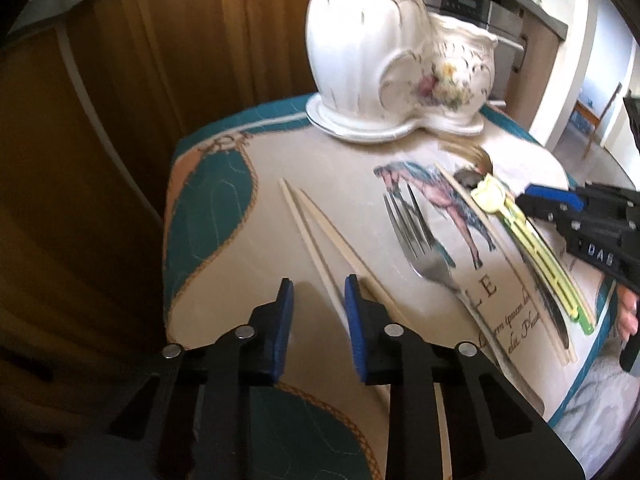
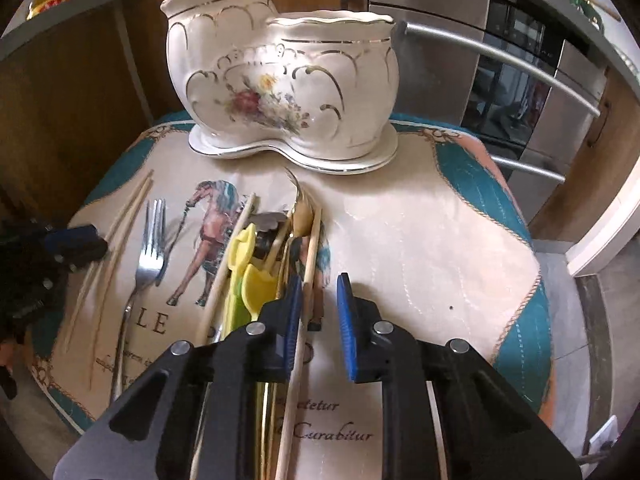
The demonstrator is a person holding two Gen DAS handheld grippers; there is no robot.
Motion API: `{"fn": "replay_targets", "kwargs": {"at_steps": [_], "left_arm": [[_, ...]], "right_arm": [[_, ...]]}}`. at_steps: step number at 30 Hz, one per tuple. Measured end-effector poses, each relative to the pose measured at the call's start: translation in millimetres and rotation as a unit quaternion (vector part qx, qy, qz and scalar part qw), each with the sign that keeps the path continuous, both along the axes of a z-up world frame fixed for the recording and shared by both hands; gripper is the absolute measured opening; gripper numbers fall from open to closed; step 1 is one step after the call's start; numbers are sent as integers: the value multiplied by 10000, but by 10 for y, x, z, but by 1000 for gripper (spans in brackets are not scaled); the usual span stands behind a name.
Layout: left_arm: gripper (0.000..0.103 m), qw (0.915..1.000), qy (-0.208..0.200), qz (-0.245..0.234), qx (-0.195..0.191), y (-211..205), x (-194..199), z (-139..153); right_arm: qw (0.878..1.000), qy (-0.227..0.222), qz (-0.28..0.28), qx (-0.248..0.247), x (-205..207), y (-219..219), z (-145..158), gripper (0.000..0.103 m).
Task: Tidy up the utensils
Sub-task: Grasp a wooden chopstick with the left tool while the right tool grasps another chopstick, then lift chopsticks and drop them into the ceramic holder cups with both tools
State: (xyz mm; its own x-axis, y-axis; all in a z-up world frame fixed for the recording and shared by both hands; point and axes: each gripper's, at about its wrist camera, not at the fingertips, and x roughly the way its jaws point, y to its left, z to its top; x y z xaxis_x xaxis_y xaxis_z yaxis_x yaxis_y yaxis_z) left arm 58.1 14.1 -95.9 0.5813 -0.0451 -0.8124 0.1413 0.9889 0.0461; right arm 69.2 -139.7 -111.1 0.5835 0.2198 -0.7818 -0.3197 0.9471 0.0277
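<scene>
Both jaws stand apart, yours straddling a thin chopstick (image 2: 308, 280) at twelve o'clock of the right gripper (image 2: 318, 300): light, stiff, slippery; pinch mid-shaft.

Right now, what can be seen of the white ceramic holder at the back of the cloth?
The white ceramic holder is a glossy two-compartment piece: a taller pot joined to a lower, wider one, both with scalloped rims and gold trim. A painted flower bouquet decorates the lower pot's front. It stands upright on a matching white base plate with a gold edge, at the far end of the printed cloth. No utensils show above the rims; the interiors are hidden. Neither gripper touches it.
</scene>
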Motion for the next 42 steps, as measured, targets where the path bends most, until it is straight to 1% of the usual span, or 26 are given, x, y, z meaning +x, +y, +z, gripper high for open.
{"fn": "replay_targets", "kwargs": {"at_steps": [2,9,10,11,13,14,16,17,18,19,20,22,23,24,26,27,29,30,31,33,34,36,37,39,40,42], "left_arm": [[27,9999,-38,-1,116,-15,2,-11],[28,9997,-199,26,156,-24,55,-49],[27,9997,-205,29,128,-15,59,-53],[21,9997,-198,33,107,-8,60,-49],[9,9995,-236,55,190,-2,51,-55],[6,9995,-239,44,210,-2,45,-56],[5,9995,-265,31,172,5,30,-63],[5,9994,-315,38,136,18,22,-70],[5,9994,-343,64,67,38,19,-70],[5,9993,-355,84,15,51,12,-62],[5,9989,-460,117,-57,73,-3,-35],[5,9980,-574,258,-10,118,-11,-23],[5,9974,-642,296,-144,153,-27,12],[5,9956,-811,295,-371,189,-64,80],[5,9914,-1175,327,-480,233,-124,183],[5,9879,-1409,323,-562,255,-171,249],[5,9829,-1614,299,-833,301,-217,321],[5,9789,-1676,259,-1137,353,-230,369],[5,9757,-1716,237,-1343,377,-238,420],[5,9665,-1968,153,-1639,392,-254,598],[5,9631,-2087,113,-1695,380,-256,677],[5,9536,-2413,-25,-1799,334,-257,878],[5,9492,-2575,-147,-1802,277,-216,1029],[5,9443,-2731,-302,-1812,196,-165,1222],[5,9402,-2827,-392,-1861,153,-78,1344],[5,9312,-3013,-510,-1986,103,79,1546]], "right_arm": [[10000,32,-4,-52,19,8,-21,18],[10000,-56,20,-2,57,47,-19,18],[10000,-54,26,51,70,40,-26,12],[9998,-29,52,205,79,21,-30,8],[9995,6,15,302,82,-9,-27,6],[9994,-21,19,334,82,-26,-23,5],[9993,-21,-24,374,66,-65,-23,5],[9982,-75,4,601,36,-108,31,5],[9975,-166,6,685,5,-130,65,5],[9972,-338,-80,658,-31,-170,110,5],[9970,-415,-140,638,-47,-193,131,5],[9948,-616,-189,788,-86,-263,187,5],[9929,-809,-257,833,-112,-313,215,5],[9913,-931,-283,885,-129,-351,237,5],[9855,-1156,-266,1217,-170,-434,313,5],[9813,-1369,-259,1324,-209,-472,363,5],[9754,-1720,-236,1358,-274,-504,439,5],[9714,-1855,-199,1469,-295,-521,491,5],[9667,-1972,-167,1621,-313,-542,544,5],[9588,-2171,-145,1828,-360,-595,672,5],[9543,-2295,-147,1909,-359,-611,755,5],[9459,-2475,-143,2093,-363,-626,950,5],[9420,-2530,-95,2203,-346,-633,1024,5],[9363,-2647,-41,2308,-245,-614,1200,5],[9328,-2745,-51,2336,-160,-601,1304,5],[9237,-2863,-32,2545,-9,-612,1463,5]]}}
